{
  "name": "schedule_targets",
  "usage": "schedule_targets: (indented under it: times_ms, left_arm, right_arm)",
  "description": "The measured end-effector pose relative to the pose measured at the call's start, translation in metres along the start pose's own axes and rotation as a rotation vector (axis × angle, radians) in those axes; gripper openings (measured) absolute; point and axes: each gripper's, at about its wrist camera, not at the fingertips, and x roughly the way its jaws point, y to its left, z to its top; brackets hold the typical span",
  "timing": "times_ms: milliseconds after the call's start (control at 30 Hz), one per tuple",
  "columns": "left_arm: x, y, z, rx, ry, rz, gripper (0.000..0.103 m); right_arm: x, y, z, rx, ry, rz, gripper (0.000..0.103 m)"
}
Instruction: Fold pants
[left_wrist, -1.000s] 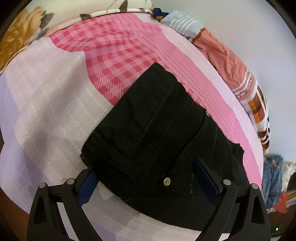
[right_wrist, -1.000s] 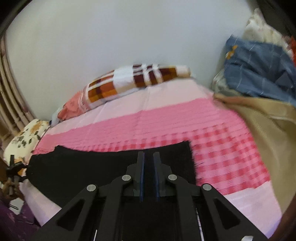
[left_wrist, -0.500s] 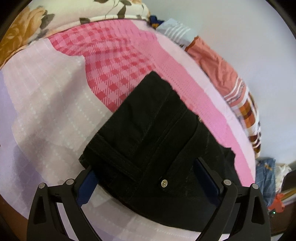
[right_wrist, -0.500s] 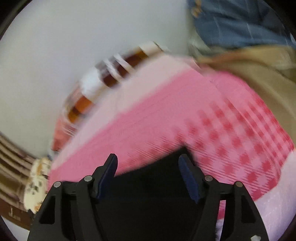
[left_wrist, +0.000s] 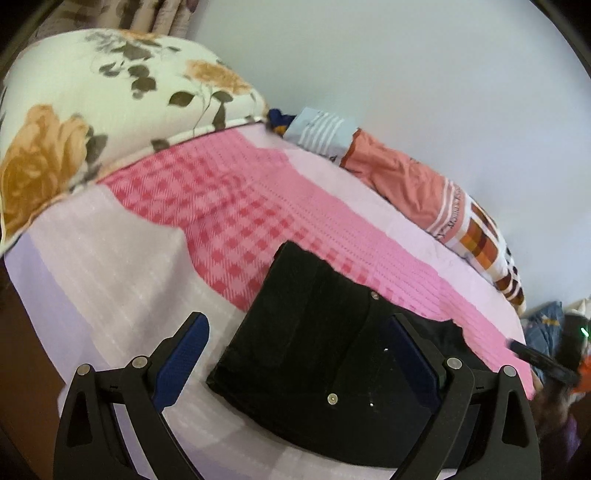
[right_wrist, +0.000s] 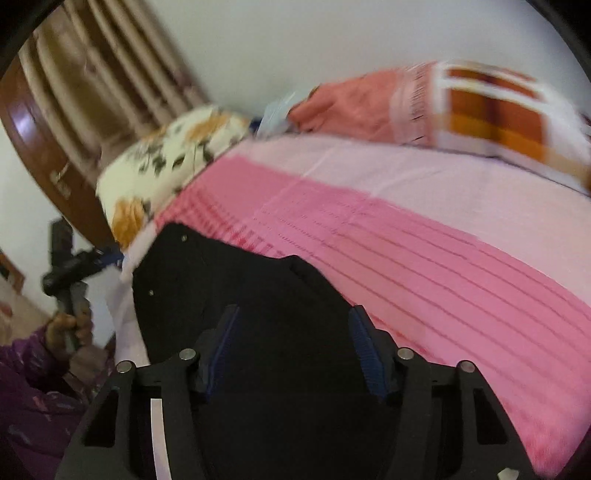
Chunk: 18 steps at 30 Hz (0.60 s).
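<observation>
The black pants (left_wrist: 317, 332) lie folded flat on the pink checked bedsheet (left_wrist: 229, 206), waistband end with metal rivets nearest the left wrist camera. My left gripper (left_wrist: 295, 354) is open and empty, held just above the near edge of the pants. In the right wrist view the pants (right_wrist: 240, 288) stretch toward the floral pillow. My right gripper (right_wrist: 295, 343) is open and empty above the pants. The left gripper, held in a hand, shows at the far left of the right wrist view (right_wrist: 66, 269).
A floral pillow (left_wrist: 92, 110) lies at the head of the bed. Folded clothes, orange and checked (left_wrist: 443, 206), line the wall side. A blue garment pile (left_wrist: 546, 325) sits past the foot end. A wooden headboard (right_wrist: 33, 129) and a curtain stand behind the pillow.
My right gripper has opened, letting go of the pants, and swung left toward the pillow. My left gripper stayed open and pulled back and tilted up from the pants.
</observation>
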Motion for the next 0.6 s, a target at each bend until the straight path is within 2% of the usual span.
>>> schedule_targets:
  times_ms: [100,233,300,367,433,600]
  left_arm:
    - [-0.005,0.0,-0.002,0.037,-0.006,-0.001,0.096]
    - [-0.002,0.001,-0.009,0.054,0.026,-0.004,0.096]
    - [0.001,0.002,-0.013,0.058,0.038,-0.003,0.096]
    - [0.004,0.004,-0.015,0.057,0.047,0.004,0.096]
    - [0.009,0.008,-0.017,0.047,0.062,0.01,0.096]
    - [0.021,0.02,-0.023,0.011,0.099,0.031,0.096]
  right_arm:
    - [0.034,-0.011,0.016,-0.002,0.083,0.047,0.058]
    - [0.067,-0.005,0.025,-0.049,0.188,0.069,0.057]
    - [0.079,0.002,0.026,-0.081,0.23,0.076,0.051]
    - [0.09,0.009,0.028,-0.127,0.26,0.044,0.031]
    - [0.097,0.012,0.031,-0.146,0.263,0.03,0.02]
    - [0.098,0.012,0.037,-0.152,0.21,-0.001,0.014]
